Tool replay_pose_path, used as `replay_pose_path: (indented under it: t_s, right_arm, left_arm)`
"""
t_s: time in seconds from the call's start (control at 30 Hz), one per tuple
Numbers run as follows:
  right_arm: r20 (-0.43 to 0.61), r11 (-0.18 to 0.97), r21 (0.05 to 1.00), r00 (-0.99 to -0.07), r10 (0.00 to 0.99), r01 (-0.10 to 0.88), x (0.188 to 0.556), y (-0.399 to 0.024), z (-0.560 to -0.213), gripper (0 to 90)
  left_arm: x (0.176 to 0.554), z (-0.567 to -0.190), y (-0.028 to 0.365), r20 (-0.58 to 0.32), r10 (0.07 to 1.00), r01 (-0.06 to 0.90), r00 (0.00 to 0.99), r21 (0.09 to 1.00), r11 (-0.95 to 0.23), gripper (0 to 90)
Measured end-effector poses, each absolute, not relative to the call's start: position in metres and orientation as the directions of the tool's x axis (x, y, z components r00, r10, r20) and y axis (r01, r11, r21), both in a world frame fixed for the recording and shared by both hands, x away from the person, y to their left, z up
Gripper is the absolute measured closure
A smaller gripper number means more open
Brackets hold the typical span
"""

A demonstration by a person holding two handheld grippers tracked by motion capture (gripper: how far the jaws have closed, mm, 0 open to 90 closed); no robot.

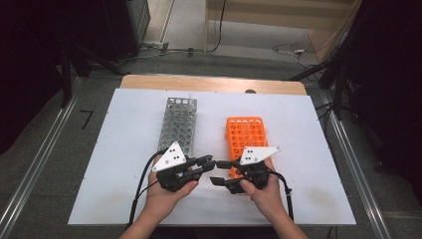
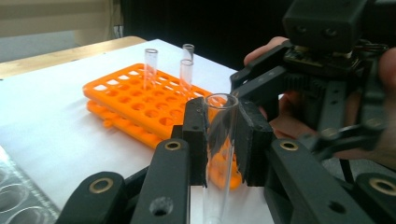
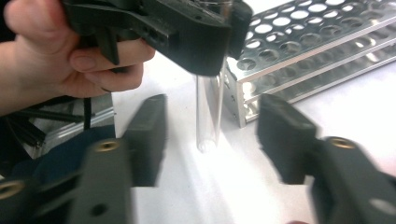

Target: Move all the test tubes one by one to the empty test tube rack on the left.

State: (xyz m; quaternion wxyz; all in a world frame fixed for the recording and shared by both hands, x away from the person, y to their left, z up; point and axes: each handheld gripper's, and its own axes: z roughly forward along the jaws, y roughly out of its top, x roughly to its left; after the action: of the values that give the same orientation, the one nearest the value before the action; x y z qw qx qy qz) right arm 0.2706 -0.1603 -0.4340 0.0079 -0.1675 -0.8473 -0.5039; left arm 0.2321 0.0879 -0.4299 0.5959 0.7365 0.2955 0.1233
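Glass test tube (image 2: 219,140), clear, empty, open-mouthed and round-bottomed, upright between the pads of the left gripper (image 2: 220,135), clamped just below the rim. Lower end (image 3: 208,116) hanging free above the white bench (image 1: 124,199), close to the near end of the metal rack (image 3: 308,51), between the spread jaws of the right gripper (image 3: 210,140), not touched by either. Right gripper wide and holding nothing. Both grippers (image 1: 211,167) tip to tip near the middle of the bench's near edge, in front of the two racks.

Judged stage: hand-over from right to left complete, placing not yet done. Three like tubes (image 2: 150,65) already upright in the orange rack (image 2: 135,100), toward its far end; most of its holes vacant. Metal rack (image 1: 179,122) apparently without tubes as far as visible, though clear glass hard to tell at that distance. Remaining, by this reading: carrying the held tube to a free hole, lowering it in, releasing. Which rack is the destination cannot be told.
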Motion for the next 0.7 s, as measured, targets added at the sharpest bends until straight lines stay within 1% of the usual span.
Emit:
replay_pose_path:
  t_s: [0.03, 0.1, 0.13, 0.23, 0.3, 0.37, 0.43, 0.53, 0.7]
  right_arm:
    - [0.174, 0.43, 0.856, -0.944, 0.282, 0.286, 0.271, -0.163, -0.433, 27.3]
    - [0.167, 0.418, 0.864, -0.943, 0.289, 0.281, 0.273, -0.17, -0.432, 20.9]
    - [0.164, 0.412, 0.867, -0.941, 0.297, 0.281, 0.274, -0.173, -0.432, 16.3]
    - [0.16, 0.396, 0.871, -0.93, 0.331, 0.291, 0.276, -0.184, -0.43, 7.0]
    - [0.147, 0.381, 0.877, -0.918, 0.369, 0.294, 0.278, -0.193, -0.43, 5.5]
    - [0.143, 0.362, 0.884, -0.908, 0.394, 0.296, 0.28, -0.201, -0.429, 0.4]
    - [0.143, 0.339, 0.891, -0.896, 0.421, 0.301, 0.281, -0.209, -0.429, 0.0]
    - [0.12, 0.301, 0.905, -0.859, 0.498, 0.3, 0.28, -0.221, -0.429, 0.0]
    - [0.128, 0.266, 0.911, -0.83, 0.543, 0.315, 0.28, -0.243, -0.43, 0.0]
  left_arm:
    - [0.233, -0.43, 0.089, -0.172, 0.586, 0.29, 0.792, 0.95, -0.112, 75.6]
    - [0.234, -0.429, 0.091, -0.172, 0.593, 0.29, 0.786, 0.951, -0.109, 75.6]
    - [0.235, -0.429, 0.092, -0.171, 0.597, 0.288, 0.784, 0.951, -0.107, 75.5]
    - [0.237, -0.428, 0.095, -0.165, 0.607, 0.286, 0.777, 0.952, -0.106, 75.6]
    - [0.239, -0.427, 0.098, -0.171, 0.611, 0.287, 0.773, 0.953, -0.096, 75.6]
    - [0.242, -0.424, 0.1, -0.165, 0.622, 0.283, 0.765, 0.954, -0.095, 75.6]
    - [0.246, -0.422, 0.103, -0.16, 0.629, 0.277, 0.761, 0.957, -0.092, 75.6]
    - [0.251, -0.417, 0.108, -0.151, 0.642, 0.27, 0.752, 0.959, -0.09, 75.5]
    - [0.262, -0.412, 0.113, -0.139, 0.665, 0.261, 0.734, 0.961, -0.088, 75.5]
